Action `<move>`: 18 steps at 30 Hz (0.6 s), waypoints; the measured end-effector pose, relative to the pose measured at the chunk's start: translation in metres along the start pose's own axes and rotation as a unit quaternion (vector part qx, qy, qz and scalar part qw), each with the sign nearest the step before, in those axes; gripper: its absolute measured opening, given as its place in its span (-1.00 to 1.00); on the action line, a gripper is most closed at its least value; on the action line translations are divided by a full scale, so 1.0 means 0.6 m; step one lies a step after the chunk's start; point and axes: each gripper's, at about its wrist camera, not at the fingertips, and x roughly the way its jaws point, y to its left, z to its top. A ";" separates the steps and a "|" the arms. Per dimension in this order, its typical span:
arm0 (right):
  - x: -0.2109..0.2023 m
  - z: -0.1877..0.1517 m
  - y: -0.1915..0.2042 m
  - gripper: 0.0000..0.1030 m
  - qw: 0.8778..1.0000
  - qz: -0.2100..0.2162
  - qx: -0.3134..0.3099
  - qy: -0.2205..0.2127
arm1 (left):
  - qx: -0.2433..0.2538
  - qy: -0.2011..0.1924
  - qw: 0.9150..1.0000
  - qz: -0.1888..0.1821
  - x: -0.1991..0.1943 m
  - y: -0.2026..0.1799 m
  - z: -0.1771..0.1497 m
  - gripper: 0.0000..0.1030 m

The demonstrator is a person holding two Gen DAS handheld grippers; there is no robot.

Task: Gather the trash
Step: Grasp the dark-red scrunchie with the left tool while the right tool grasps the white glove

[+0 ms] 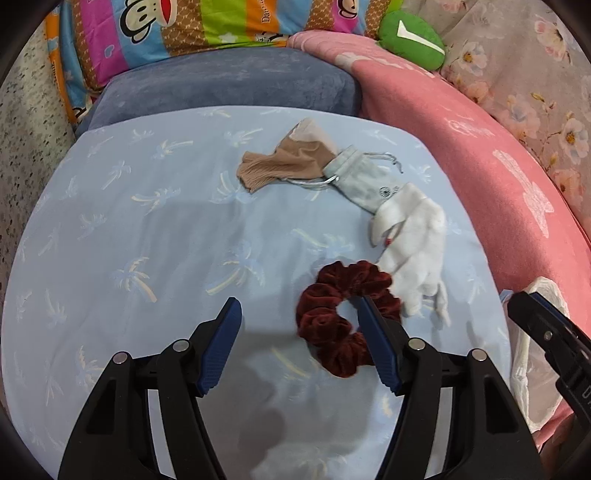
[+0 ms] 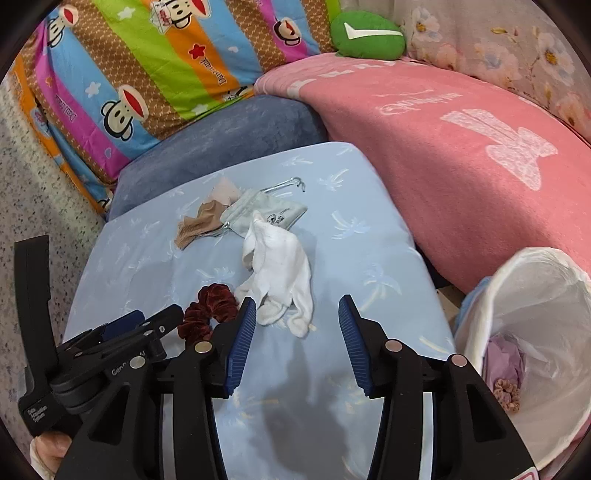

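- Left claw (image 1: 299, 317) apart, nothing gripped — its right blue finger (image 1: 376, 350) overlaps the dark red velvet scrunchie (image 1: 332, 325) in the left wrist view; contact cannot be told.
- Right claw (image 2: 297, 314) apart, empty, over bare light blue palm-print sheet (image 2: 369, 240); the white sock is just beyond its left finger.
- Scrunchie lies flat on the sheet, touching the lower end of the crumpled white sock (image 1: 413, 251).
- Farther back: grey drawstring fabric pouch (image 1: 354, 173) against the sock's top, tan sheer stocking (image 1: 280, 162) beside the pouch.
- White plastic-lined trash bin (image 2: 535, 295) stands to the right of the blue sheet, below the pink blanket (image 2: 461, 155) — inside, lilac crumpled material and a pinkish scrunchie (image 2: 508, 393).
- Behind: blue-grey velvet cushion (image 1: 229, 88), striped cartoon-monkey pillow (image 2: 147, 74), green plush with a white tick (image 2: 365, 35).
- Fingers of a hand (image 2: 51, 452) show at the bottom left of the right wrist view, by the left claw's body.
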 end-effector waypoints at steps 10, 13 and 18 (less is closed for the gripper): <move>0.096 0.027 0.026 -0.05 0.999 -0.027 -0.018 0.024 | 0.019 0.034 0.999 -0.022 0.048 0.002 0.003 -0.28; 0.124 0.031 0.030 -0.05 0.999 -0.036 -0.020 0.032 | 0.020 0.037 0.999 -0.032 0.056 0.001 0.008 -0.42; 0.159 0.032 0.032 -0.05 0.998 -0.043 -0.025 0.043 | 0.024 0.037 0.998 -0.044 0.064 -0.002 0.015 -0.59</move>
